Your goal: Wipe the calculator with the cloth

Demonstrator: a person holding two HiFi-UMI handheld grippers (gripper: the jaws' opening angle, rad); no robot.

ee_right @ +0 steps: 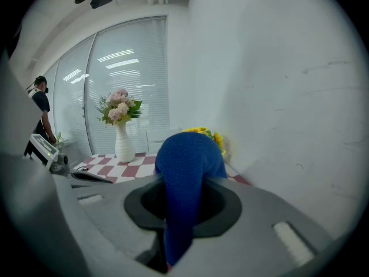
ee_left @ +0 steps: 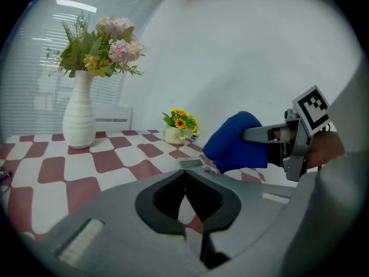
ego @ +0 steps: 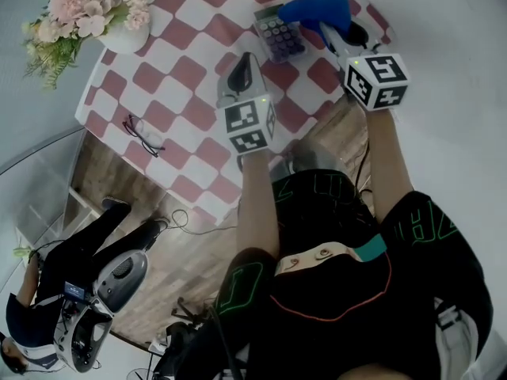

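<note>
Right gripper (ego: 329, 32) holds the blue cloth (ego: 315, 10) at the calculator (ego: 279, 34); left gripper (ego: 245, 60) is empty.
The calculator lies flat, keys up, on the red-and-white checked tablecloth (ego: 182, 93). The right claw is clamped tight on the cloth, which bunches out past its 2 jaws and sits at the calculator's far right corner; contact unclear. The left claw's 2 jaws are closed almost together with nothing between them. It sits just on the person's side of the calculator, apart from it. White vase of pink flowers (ego: 123, 34) well left of the calculator. Glasses (ego: 142, 135) well apart from it, down-left. Small yellow flower pot (ee_left: 180, 128) beyond the calculator.
</note>
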